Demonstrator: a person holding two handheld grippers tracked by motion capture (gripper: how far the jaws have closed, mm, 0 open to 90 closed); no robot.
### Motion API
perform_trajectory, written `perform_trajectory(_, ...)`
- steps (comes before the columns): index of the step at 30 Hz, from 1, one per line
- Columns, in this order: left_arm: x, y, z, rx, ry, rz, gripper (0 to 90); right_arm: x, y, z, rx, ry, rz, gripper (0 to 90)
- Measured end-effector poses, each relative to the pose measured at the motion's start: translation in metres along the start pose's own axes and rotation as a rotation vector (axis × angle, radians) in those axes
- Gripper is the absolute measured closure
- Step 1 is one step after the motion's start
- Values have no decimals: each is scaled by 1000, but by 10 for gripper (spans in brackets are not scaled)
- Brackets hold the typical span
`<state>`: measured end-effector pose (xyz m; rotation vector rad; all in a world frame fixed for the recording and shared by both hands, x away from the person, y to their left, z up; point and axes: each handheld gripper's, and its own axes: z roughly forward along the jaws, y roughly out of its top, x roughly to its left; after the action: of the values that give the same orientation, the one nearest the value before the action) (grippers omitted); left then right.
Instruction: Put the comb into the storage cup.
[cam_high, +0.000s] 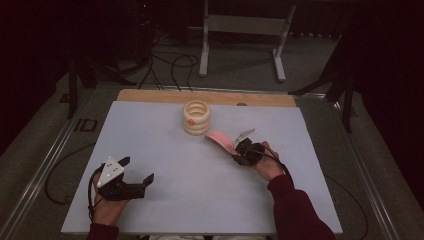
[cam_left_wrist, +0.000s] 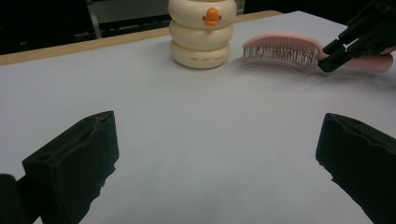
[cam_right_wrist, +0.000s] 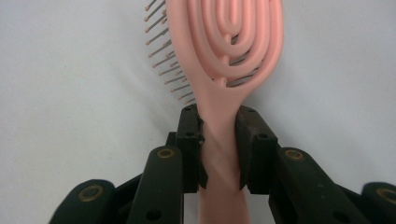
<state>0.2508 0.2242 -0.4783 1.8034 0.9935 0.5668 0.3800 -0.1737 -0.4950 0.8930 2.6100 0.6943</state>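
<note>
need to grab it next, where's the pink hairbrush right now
The pink plastic hairbrush sits right of centre in the high view, its handle clamped in the right gripper, just right of the cream ringed duck-beak container.

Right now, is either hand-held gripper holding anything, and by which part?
The right hand-held gripper clamps the pink plastic hairbrush by its handle, just below the bristled head. The left hand-held gripper is open and holds nothing.
</note>
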Motion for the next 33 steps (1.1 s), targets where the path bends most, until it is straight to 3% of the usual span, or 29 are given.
perform_trajectory(15,-25,25,42,37,-72,8,1,15,0,-5,-60,-19,-39,733)
perform_trajectory(22,-49,44,74,59,-113,19,1,24,-3,-8,-93,-32,-59,736)
perform_trajectory(29,-61,54,91,68,-129,12,1,30,0,-14,-139,-35,-50,784)
perform_trajectory(33,-66,58,101,77,-140,1,1,33,1,-14,-134,-35,-43,792)
